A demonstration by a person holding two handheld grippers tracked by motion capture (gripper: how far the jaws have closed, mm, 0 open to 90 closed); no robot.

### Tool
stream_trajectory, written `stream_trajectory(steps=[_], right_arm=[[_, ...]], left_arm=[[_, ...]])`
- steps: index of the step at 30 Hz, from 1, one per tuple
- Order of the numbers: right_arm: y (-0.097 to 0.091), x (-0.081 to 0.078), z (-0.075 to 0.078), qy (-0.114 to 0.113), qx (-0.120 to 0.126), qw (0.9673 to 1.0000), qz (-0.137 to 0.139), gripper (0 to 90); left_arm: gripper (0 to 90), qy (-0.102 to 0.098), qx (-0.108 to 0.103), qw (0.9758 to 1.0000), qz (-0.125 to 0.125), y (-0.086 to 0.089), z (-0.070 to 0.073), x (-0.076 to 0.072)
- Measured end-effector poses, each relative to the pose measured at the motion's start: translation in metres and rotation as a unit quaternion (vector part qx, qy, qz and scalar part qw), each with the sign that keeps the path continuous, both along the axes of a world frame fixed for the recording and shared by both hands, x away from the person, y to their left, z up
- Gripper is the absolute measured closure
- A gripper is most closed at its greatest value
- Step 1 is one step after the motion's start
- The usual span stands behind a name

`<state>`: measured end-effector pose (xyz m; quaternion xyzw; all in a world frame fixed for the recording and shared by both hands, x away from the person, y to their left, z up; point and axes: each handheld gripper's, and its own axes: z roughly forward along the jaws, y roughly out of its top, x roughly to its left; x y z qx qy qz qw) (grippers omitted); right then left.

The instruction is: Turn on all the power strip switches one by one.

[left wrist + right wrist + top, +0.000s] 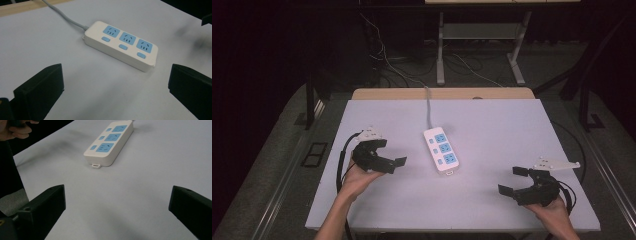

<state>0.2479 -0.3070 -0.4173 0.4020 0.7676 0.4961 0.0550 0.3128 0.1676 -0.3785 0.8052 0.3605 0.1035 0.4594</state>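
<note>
Scene: a white table under the high view, a person's forearms coming in from the bottom edge, one gripper in each hand
Power strip: the white power strip with three blue sockets lies flat at the centre of the frame, its long side running up and slightly left, free of both grippers
Cord: its grey cord leaves the top end and runs to the table's far edge, which likely keeps the strip lying this way round
Left gripper: the left gripper sits at centre left, near the strip, its jaws pointing right toward it
Left claw: spread wide with nothing between the jaws; in the left gripper view the strip lies ahead, beyond the gap, so I judge the width is set to take the strip across its narrow side
Right gripper: the right gripper rests at lower right, well apart from the strip, angled toward the upper left
Right claw: also wide apart and empty; the right gripper view looks along bare table to the strip's near end
Reading: the left hand looks set to reach first, the right waiting in reserve
</note>
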Motion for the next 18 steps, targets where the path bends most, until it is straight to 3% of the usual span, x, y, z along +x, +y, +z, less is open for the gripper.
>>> stream_trajectory(steps=[11,18], right_arm=[[0.003,-0.002,-0.001,0.001,-0.002,1.0,0.009,0.7],[0.003,-0.003,0.0,0.001,-0.003,1.0,0.009,0.7]], left_arm=[[0.0,0.007,-0.028,0.9996,0.005,0.005,-0.027,-0.029],[0.0,0.003,-0.039,0.9992,0.005,0.009,-0.032,-0.04]])
